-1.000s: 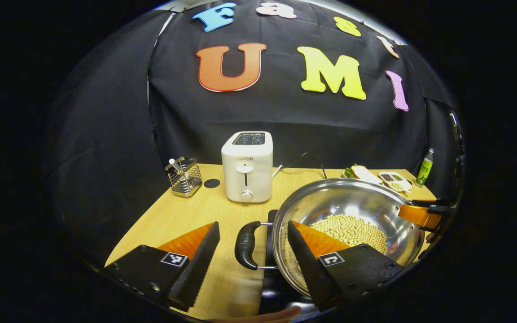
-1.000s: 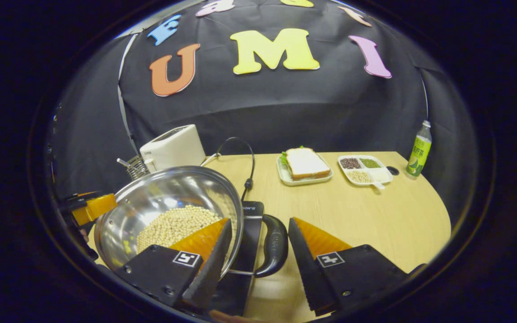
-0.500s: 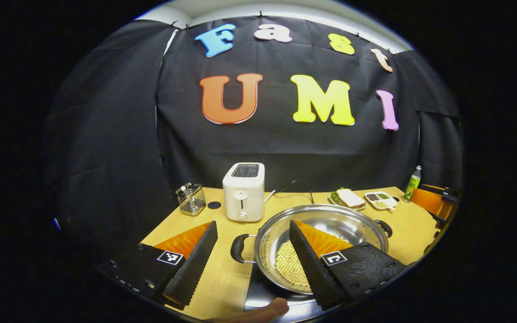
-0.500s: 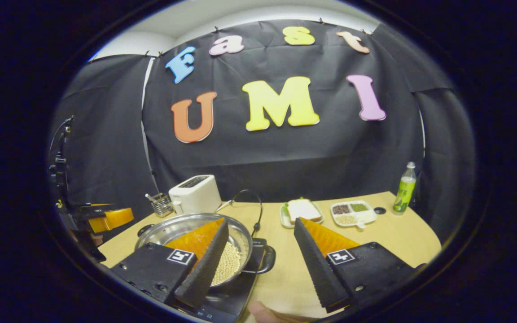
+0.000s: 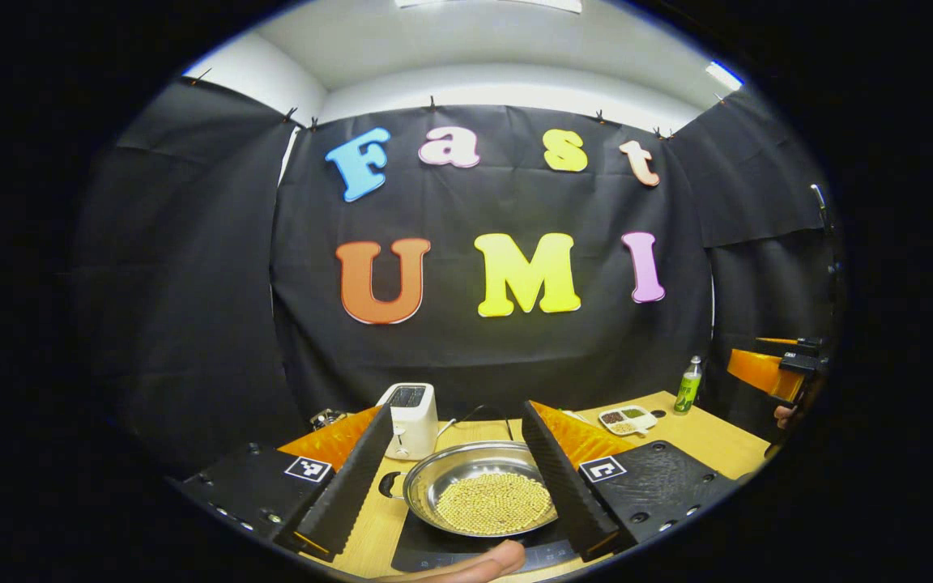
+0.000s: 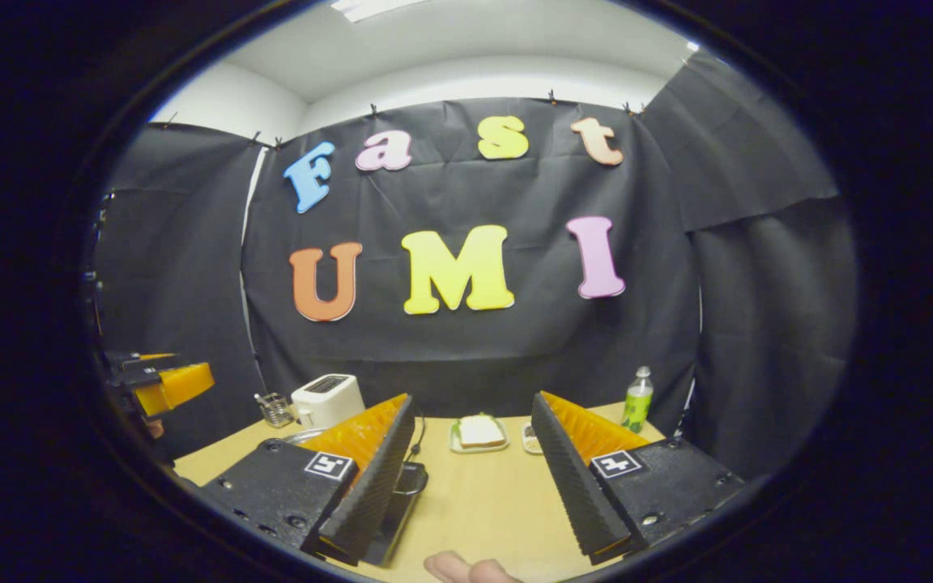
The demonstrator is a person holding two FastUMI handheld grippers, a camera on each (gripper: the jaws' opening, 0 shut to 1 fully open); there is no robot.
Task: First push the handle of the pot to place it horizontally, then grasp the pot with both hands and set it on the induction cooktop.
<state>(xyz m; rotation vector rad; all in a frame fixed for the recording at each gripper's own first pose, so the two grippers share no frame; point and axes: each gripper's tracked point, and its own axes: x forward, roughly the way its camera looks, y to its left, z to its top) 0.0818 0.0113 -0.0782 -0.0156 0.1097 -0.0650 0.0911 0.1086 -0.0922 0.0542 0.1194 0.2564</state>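
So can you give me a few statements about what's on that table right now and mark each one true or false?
1. The steel pot holds pale beans. True.
2. The pot sits on the bare wood table. False: it rests on the black induction cooktop.
3. The left gripper is shut on the pot's handle. False: its fingers stand wide apart, above the pot and touching nothing.
4. A white toaster stands behind the pot. True.
5. The right gripper grips the green bottle. False: it is open, and the bottle stands far off near the wall.
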